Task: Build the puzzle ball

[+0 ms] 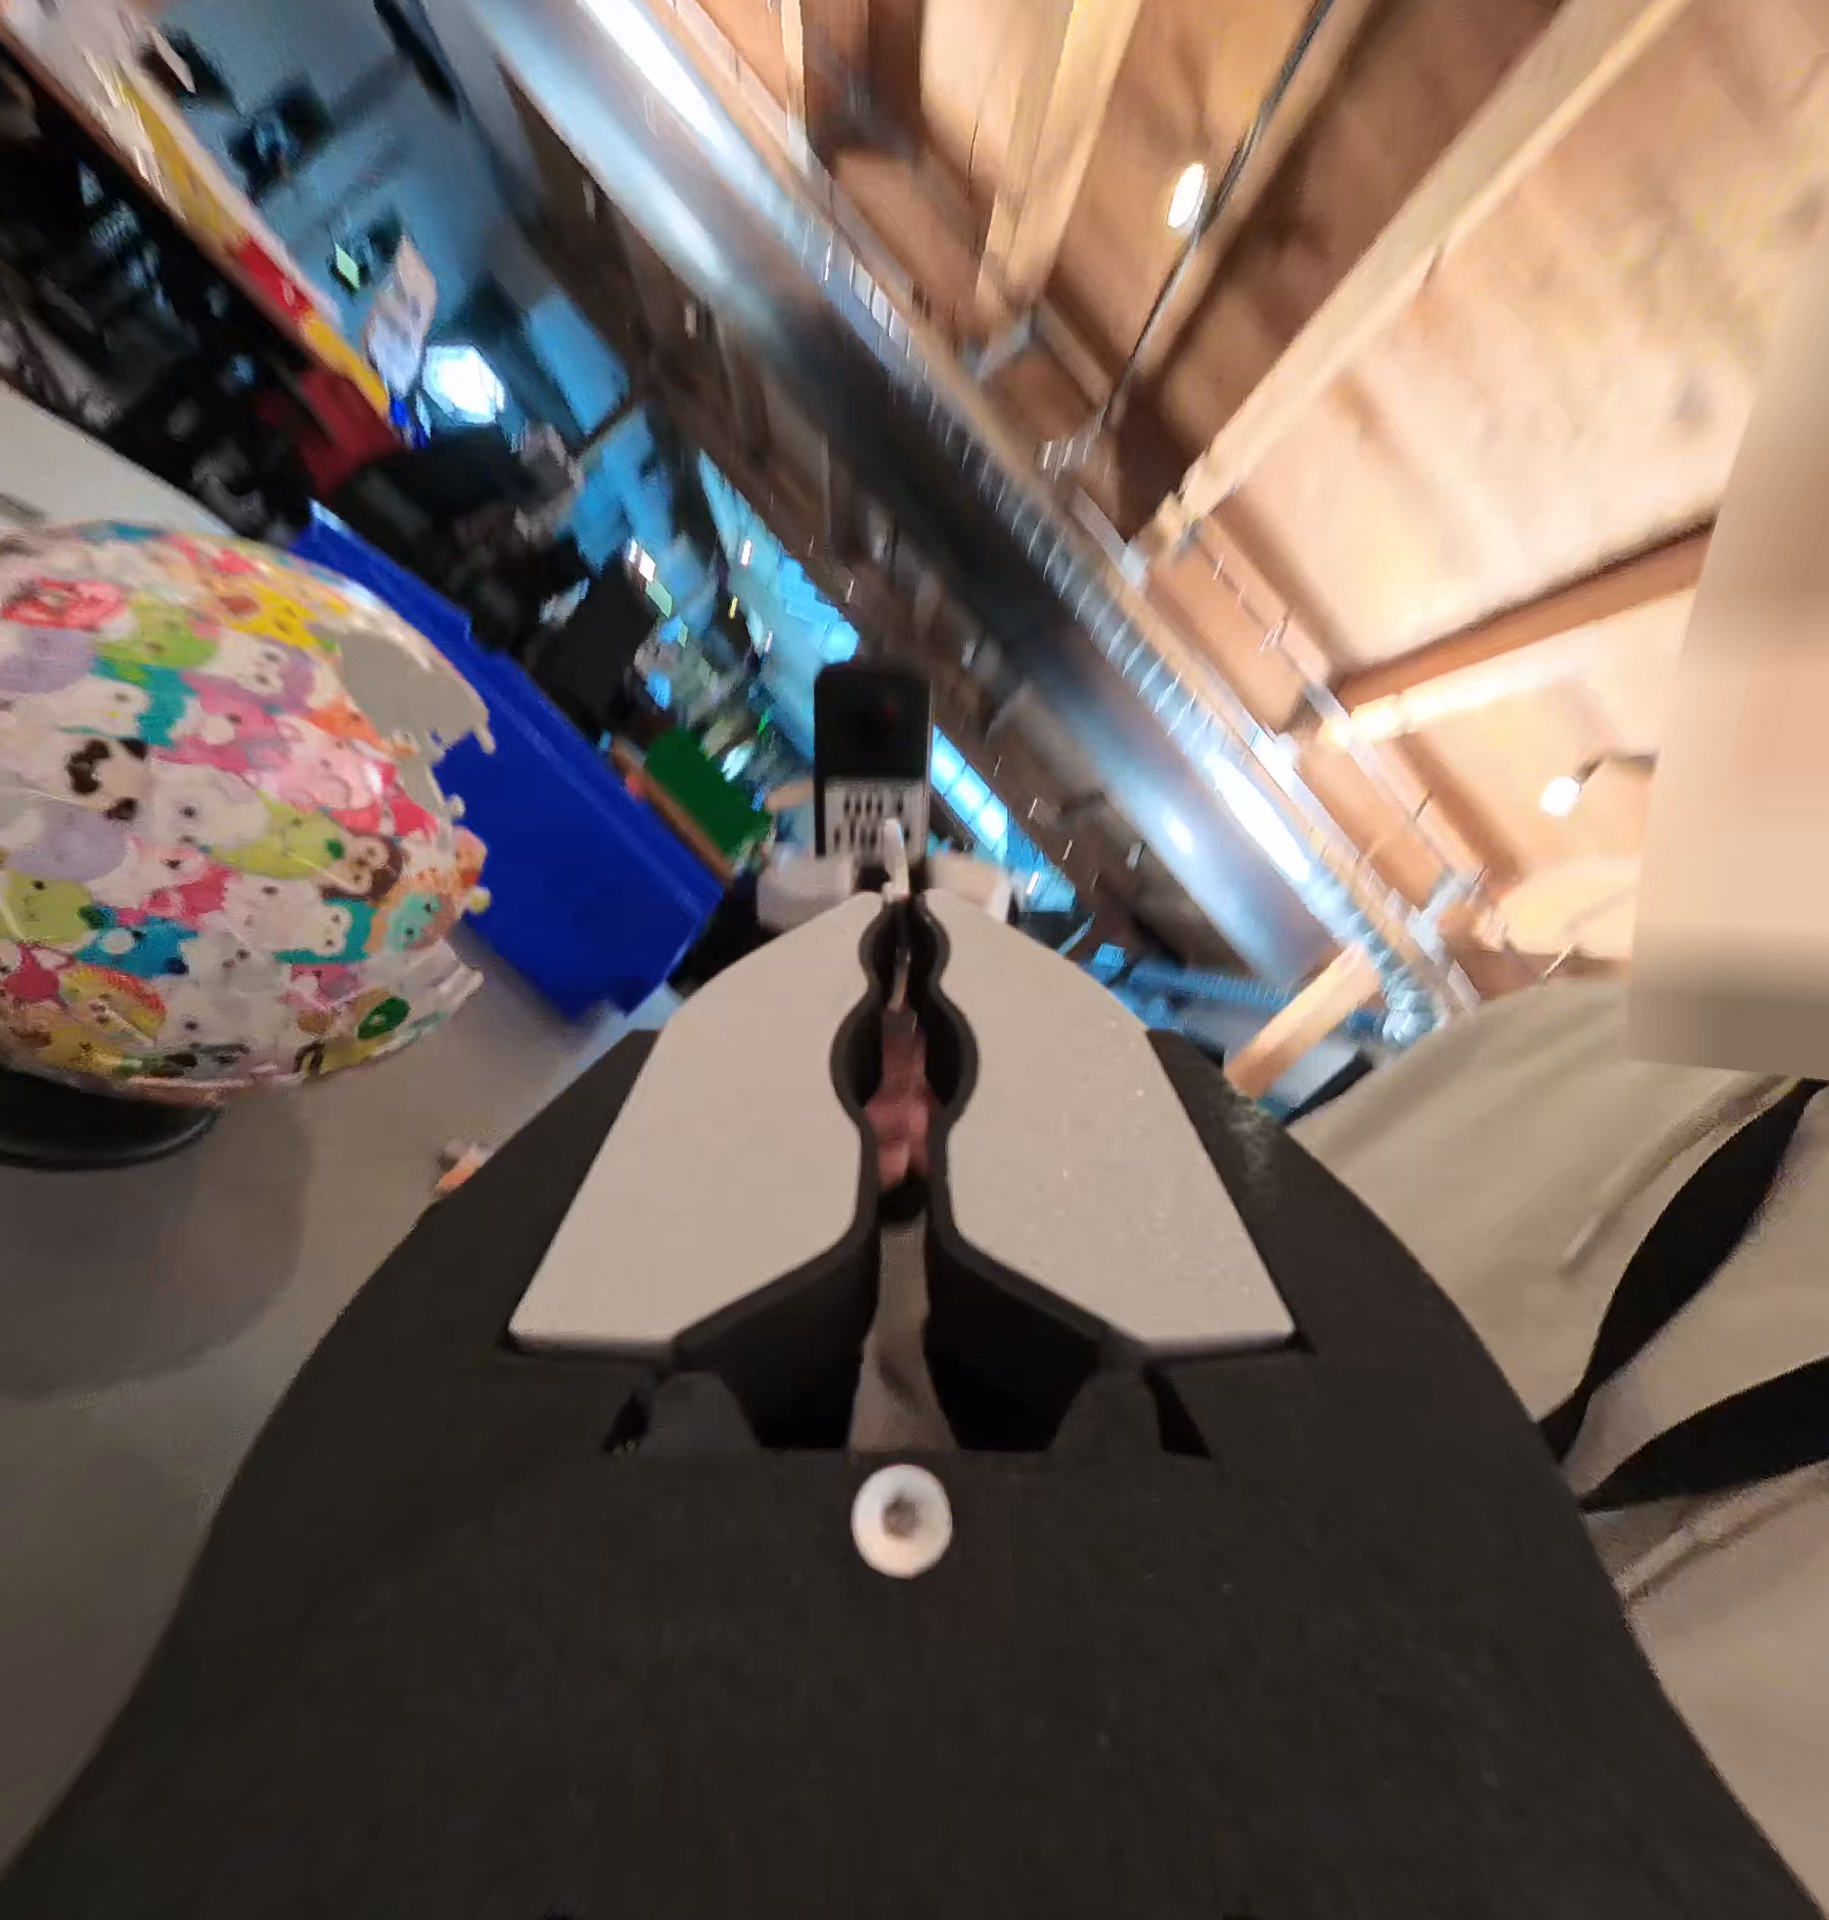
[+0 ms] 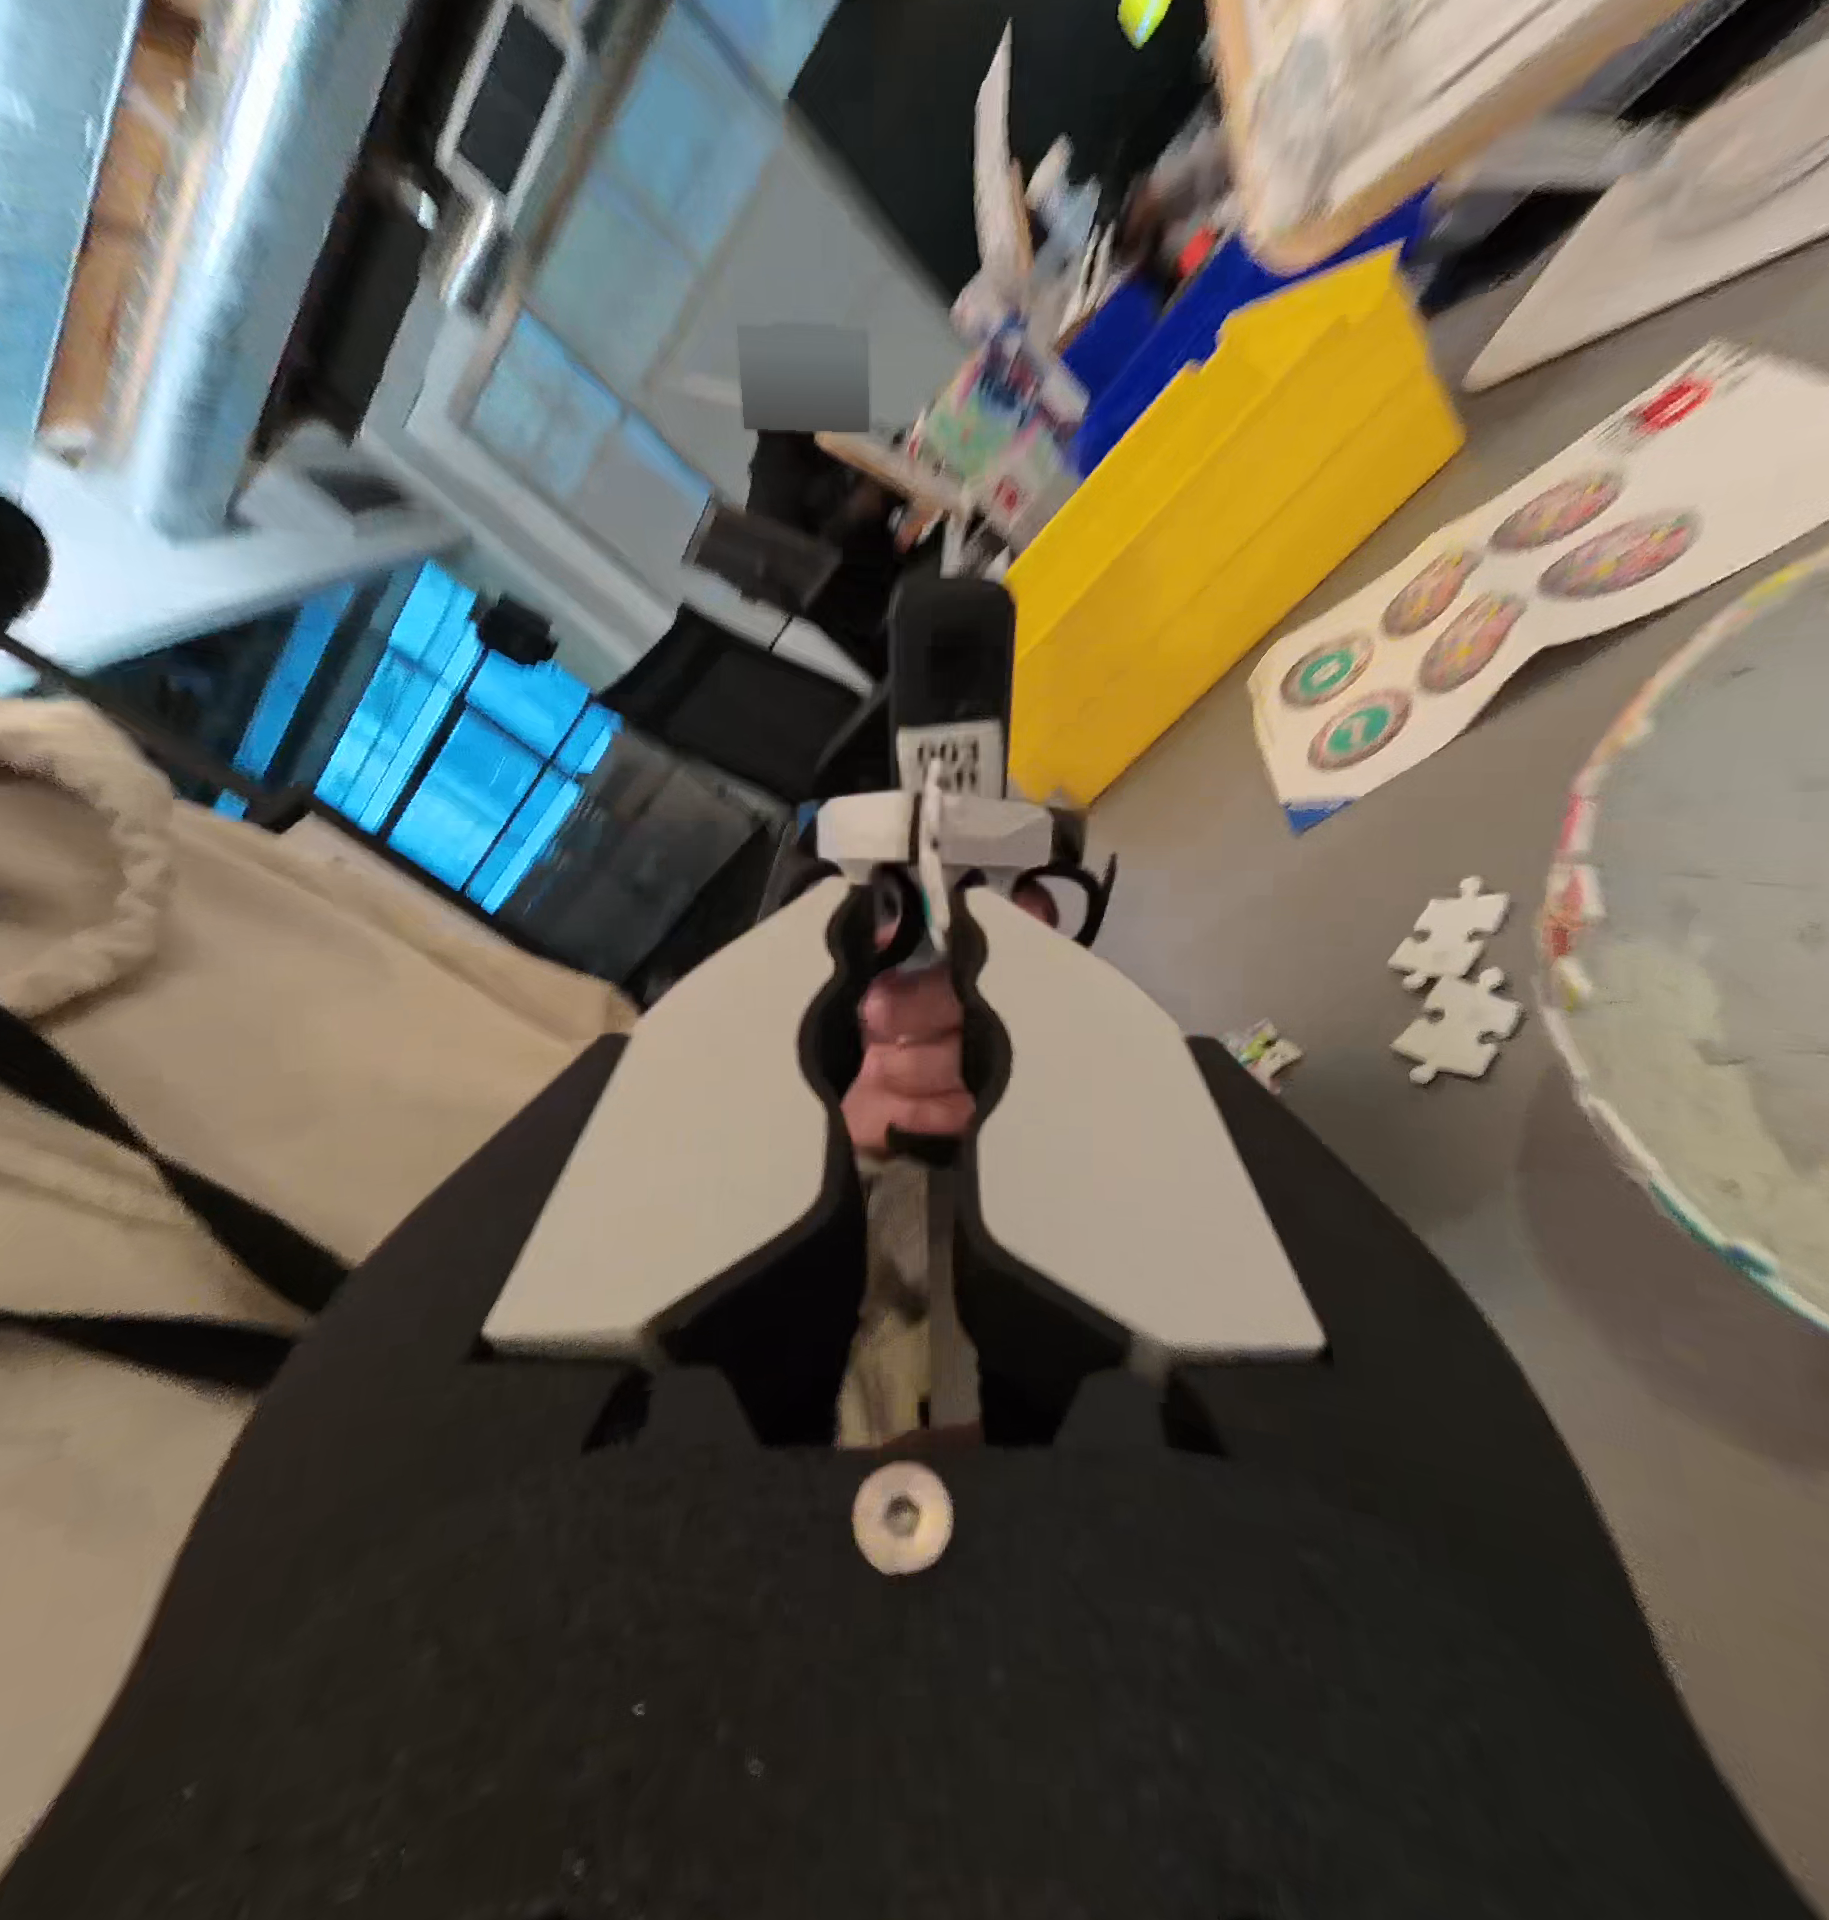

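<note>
Two handheld grippers meet tip to tip above a grey table point(image 2: 1253, 935), pinching one thin puzzle piece between them. The left gripper point(image 1: 897, 914) has its grey fingers point(image 1: 775, 1091) pressed nearly together on the pale piece point(image 1: 895, 873), seen edge-on and poking out past the tips. Facing it, the right gripper point(image 2: 936, 914) likewise has its fingers point(image 2: 1086, 1122) closed on the same piece point(image 2: 933, 883), a white sliver with a teal edge.

The puzzle ball point(image 1: 193, 810), a partly built sphere covered in bright cartoon animals, sits on a dark stand point(image 1: 68, 1122) well to the left of the left gripper's fingers, apart from them; a grey gap shows near its top. In the right wrist view its unfinished shell point(image 2: 1720, 935) curves in at the right edge, grey inside.

Two joined white pieces point(image 2: 1455, 982) lie face down on the table between the shell and the right fingers. A printed sheet point(image 2: 1492, 613) and a yellow bin point(image 2: 1232, 520) lie beyond; a blue bin point(image 1: 567, 831) stands behind the ball.
</note>
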A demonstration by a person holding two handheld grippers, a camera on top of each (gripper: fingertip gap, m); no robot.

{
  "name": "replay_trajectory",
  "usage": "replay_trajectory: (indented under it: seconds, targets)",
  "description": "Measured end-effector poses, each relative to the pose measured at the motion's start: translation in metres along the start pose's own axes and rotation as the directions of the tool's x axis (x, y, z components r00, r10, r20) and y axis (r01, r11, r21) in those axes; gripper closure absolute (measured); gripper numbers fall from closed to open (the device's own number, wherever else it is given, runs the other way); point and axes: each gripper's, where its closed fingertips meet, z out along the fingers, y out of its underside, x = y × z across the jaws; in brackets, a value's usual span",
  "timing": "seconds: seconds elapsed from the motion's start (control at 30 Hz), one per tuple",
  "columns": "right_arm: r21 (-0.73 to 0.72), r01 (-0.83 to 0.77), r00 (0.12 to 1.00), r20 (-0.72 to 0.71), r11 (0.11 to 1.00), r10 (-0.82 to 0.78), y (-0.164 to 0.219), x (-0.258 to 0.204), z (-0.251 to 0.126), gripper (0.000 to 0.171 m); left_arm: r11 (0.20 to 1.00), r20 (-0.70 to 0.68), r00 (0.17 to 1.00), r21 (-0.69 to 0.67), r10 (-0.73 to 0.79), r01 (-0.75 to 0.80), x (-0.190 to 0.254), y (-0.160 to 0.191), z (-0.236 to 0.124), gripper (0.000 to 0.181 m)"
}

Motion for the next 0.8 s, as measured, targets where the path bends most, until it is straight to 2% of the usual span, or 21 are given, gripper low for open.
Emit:
replay_trajectory:
  seconds: [0.1, 0.17, 0.37, 0.5, 0.57, 0.63, 0.7, 0.8]
  targets:
    - [0.121, 0.012, 0.999, -0.053, 0.993, -0.006, 0.005, 0.003, 0.005, 0.154, 0.988, -0.03, 0.999, 0.148, -0.044, 0.048, -0.001, -0.013, -0.006, 0.18]
    - [0.22, 0.006, 0.998, -0.057, 0.975, 0.007, 0.003, 0.0, 0.01, 0.155, 0.983, -0.034, 0.999, 0.181, -0.034, 0.039, 0.001, -0.013, -0.003, 0.18]
    - [0.38, -0.007, 0.999, -0.044, 0.925, 0.026, -0.002, -0.006, 0.013, 0.165, 0.96, -0.085, 0.993, 0.261, -0.081, 0.101, 0.005, -0.012, 0.004, 0.18]
    - [0.349, 0.021, 0.997, -0.078, 0.937, 0.006, -0.002, -0.003, 0.011, 0.171, 0.952, -0.102, 0.988, 0.275, -0.112, 0.137, 0.004, -0.01, 0.004, 0.18]
    - [0.313, 0.047, 0.994, -0.112, 0.949, -0.012, 0.003, 0.001, 0.013, 0.165, 0.942, -0.11, 0.985, 0.296, -0.133, 0.16, 0.004, -0.011, 0.002, 0.18]
    - [0.3, 0.143, 0.978, -0.19, 0.943, -0.088, 0.005, 0.002, 0.014, 0.16, 0.938, -0.107, 0.983, 0.3, -0.149, 0.175, 0.002, -0.01, 0.002, 0.181]
    - [0.237, 0.325, 0.911, -0.339, 0.915, -0.236, 0.007, 0.006, 0.015, 0.159, 0.931, -0.1, 0.979, 0.307, -0.176, 0.198, 0.0, -0.01, 0.002, 0.18]
    - [0.066, 0.613, 0.689, -0.531, 0.787, -0.492, 0.007, 0.008, 0.014, 0.16, 0.919, -0.094, 0.974, 0.325, -0.205, 0.225, -0.003, -0.009, 0.002, 0.18]
